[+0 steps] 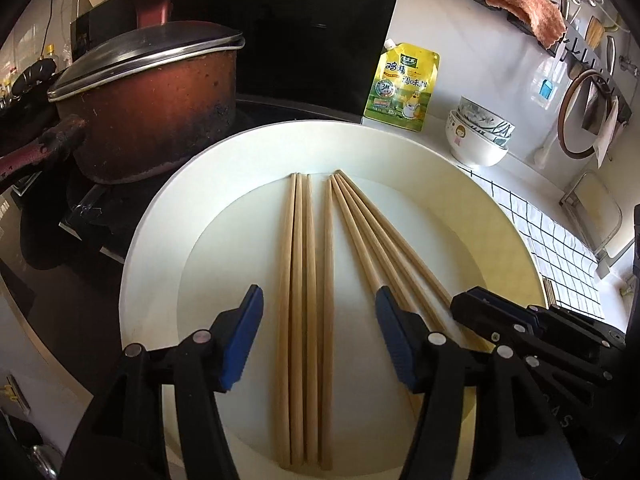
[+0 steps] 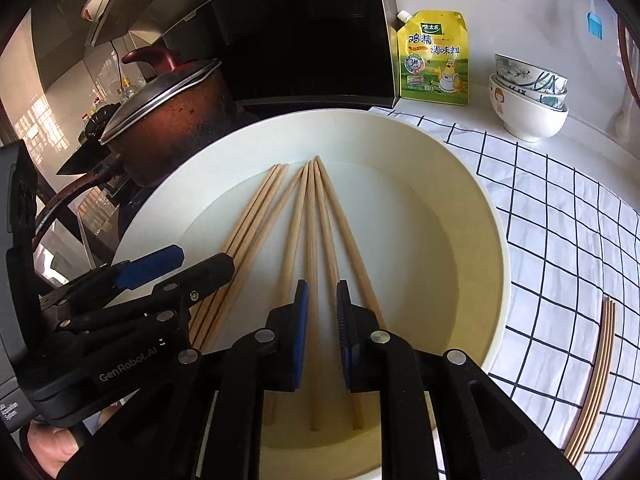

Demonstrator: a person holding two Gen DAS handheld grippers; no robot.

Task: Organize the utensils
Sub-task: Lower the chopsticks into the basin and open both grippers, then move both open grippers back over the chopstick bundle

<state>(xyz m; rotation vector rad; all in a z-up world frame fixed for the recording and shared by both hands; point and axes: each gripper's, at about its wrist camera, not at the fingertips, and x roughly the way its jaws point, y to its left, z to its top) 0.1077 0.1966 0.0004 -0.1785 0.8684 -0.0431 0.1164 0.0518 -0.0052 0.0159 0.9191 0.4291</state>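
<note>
Wooden chopsticks (image 1: 308, 320) lie lengthwise in a shallow white plate (image 1: 160, 264), centre of both frames: one group of four close together, three more fanned to their right. Left gripper (image 1: 320, 340) hovers over the group of four, jaws well apart, pads clear of the wood, nothing held. Right gripper (image 2: 322, 340) has jaws narrowly apart above the fanned sticks; one stick runs beneath the gap, no grip visible. Spare chopsticks (image 2: 596, 380) rest on the checked cloth (image 2: 560, 220), lower right. Lidded red pot (image 1: 148, 108) at upper left.
</note>
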